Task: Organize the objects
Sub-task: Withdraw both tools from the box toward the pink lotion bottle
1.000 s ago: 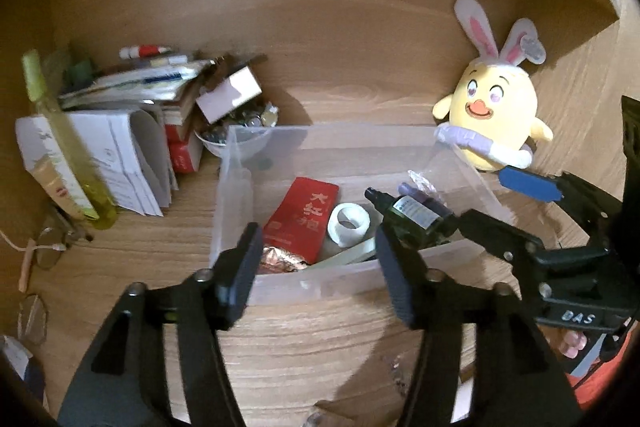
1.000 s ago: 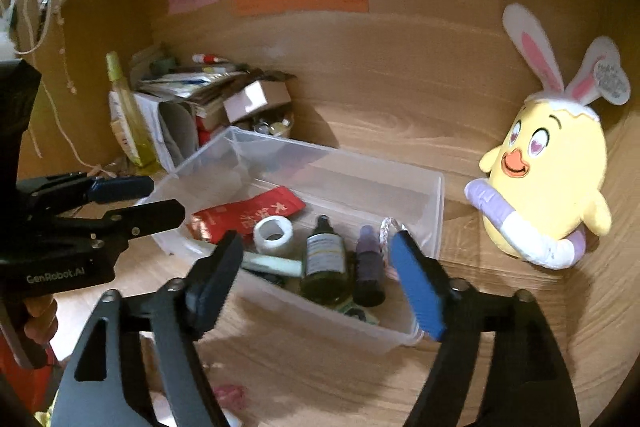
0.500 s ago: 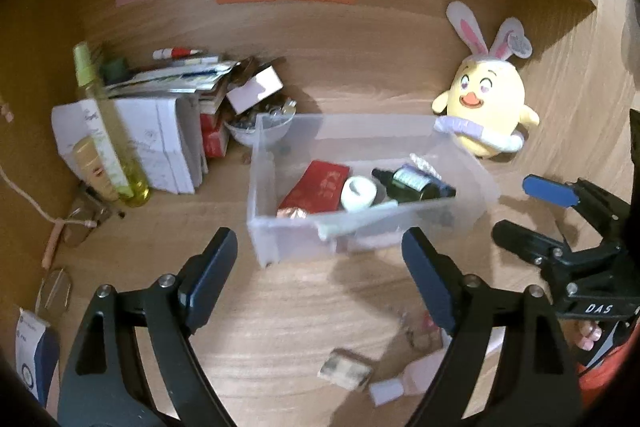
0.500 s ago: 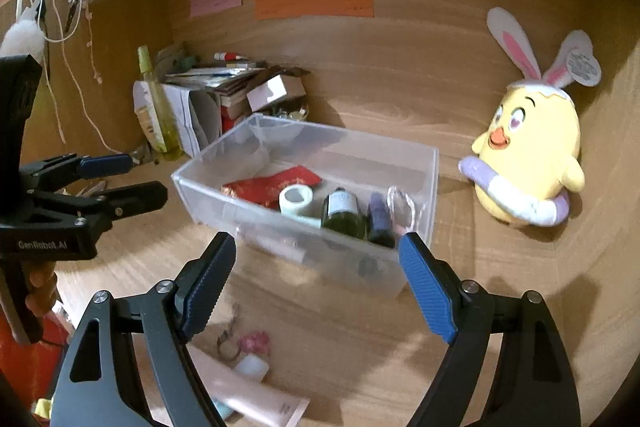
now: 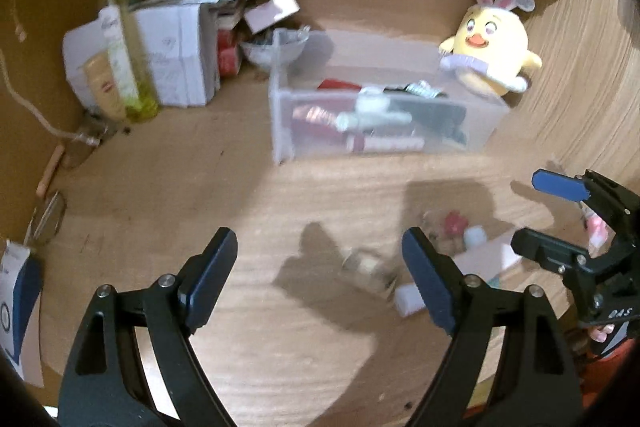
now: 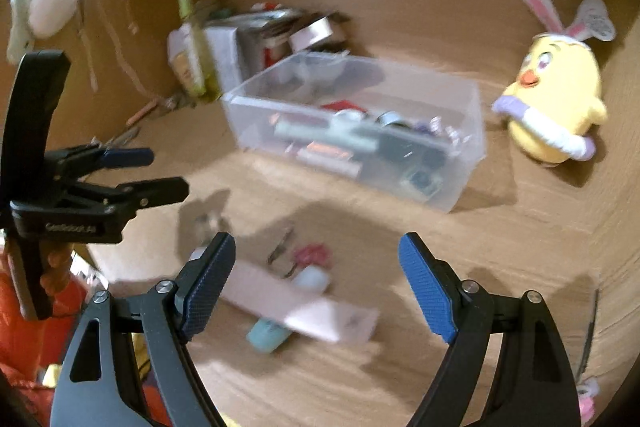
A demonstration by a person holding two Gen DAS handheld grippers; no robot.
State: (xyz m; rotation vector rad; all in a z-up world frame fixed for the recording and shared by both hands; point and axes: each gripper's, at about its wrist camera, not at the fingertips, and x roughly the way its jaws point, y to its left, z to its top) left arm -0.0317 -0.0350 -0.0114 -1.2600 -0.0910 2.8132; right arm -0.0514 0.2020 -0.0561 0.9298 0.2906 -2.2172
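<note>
The right gripper (image 6: 316,283) is hanging over the wooden tabletop (image 6: 400,367) with its jaws standing wide apart and nothing between them. Below it a flat pale tube (image 6: 304,303) is lying beside a small teal item (image 6: 268,337) and a pink trinket (image 6: 310,253). Farther back a clear plastic bin (image 6: 460,163) is holding blurred bottles and packets. A yellow chick plush (image 6: 554,103) is sitting to its right. The left gripper (image 6: 160,173) is showing at the left edge, also spread.
</note>
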